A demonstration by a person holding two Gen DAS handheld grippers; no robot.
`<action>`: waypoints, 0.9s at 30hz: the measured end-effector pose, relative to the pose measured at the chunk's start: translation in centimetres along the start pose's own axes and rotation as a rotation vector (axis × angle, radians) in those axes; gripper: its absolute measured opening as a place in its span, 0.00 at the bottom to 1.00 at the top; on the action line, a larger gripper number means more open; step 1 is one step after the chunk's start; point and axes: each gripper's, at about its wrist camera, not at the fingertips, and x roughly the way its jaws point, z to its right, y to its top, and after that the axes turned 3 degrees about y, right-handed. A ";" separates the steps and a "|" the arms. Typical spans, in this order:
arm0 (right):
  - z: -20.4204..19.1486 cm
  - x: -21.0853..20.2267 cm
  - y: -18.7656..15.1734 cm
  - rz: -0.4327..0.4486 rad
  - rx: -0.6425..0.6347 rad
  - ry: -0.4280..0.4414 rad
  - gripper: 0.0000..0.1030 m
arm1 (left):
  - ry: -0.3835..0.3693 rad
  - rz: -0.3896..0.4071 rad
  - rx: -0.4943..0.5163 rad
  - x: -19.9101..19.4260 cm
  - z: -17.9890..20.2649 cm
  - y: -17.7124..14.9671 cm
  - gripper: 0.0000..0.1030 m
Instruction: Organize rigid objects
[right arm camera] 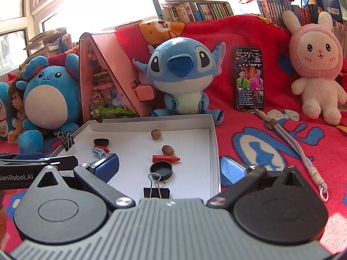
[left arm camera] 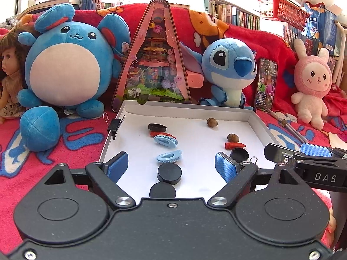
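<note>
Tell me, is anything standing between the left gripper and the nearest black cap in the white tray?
Nothing visible does. The left gripper is open, and the black cap lies on the bare tray floor between its fingers. The blue hair clip lies just beyond the cap.

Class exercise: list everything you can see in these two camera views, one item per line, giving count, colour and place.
white tray: one, on the red blanket
black caps: four, in the tray
hair clips: two, light blue, tray centre-left
crayons: two, red, in the tray
nuts: two, brown, tray's far right
binder clips: two, black, on tray edges
plush toys: blue and pink, behind the tray
phone: one, propped, screen lit
left gripper: open, over the tray
right gripper: open, empty
</note>
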 end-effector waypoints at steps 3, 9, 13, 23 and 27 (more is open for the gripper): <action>-0.1 -0.6 -0.4 0.001 0.003 -0.008 1.00 | 0.005 -0.003 0.009 -0.7 -0.1 -0.7 0.84; -0.3 -1.5 -1.4 0.004 -0.003 -0.040 1.00 | 0.010 0.000 0.014 -2.0 -0.3 -2.1 0.84; -0.3 -2.2 -2.1 0.004 0.003 -0.040 1.00 | 0.018 0.001 0.017 -2.8 -0.5 -3.1 0.84; -1.6 -4.4 -3.8 0.021 -0.049 -0.027 1.00 | 0.055 0.014 0.068 -4.7 -0.6 -5.4 0.84; -1.7 -4.7 -4.5 0.003 -0.056 -0.028 1.00 | 0.067 0.000 0.067 -4.8 -0.8 -6.3 0.84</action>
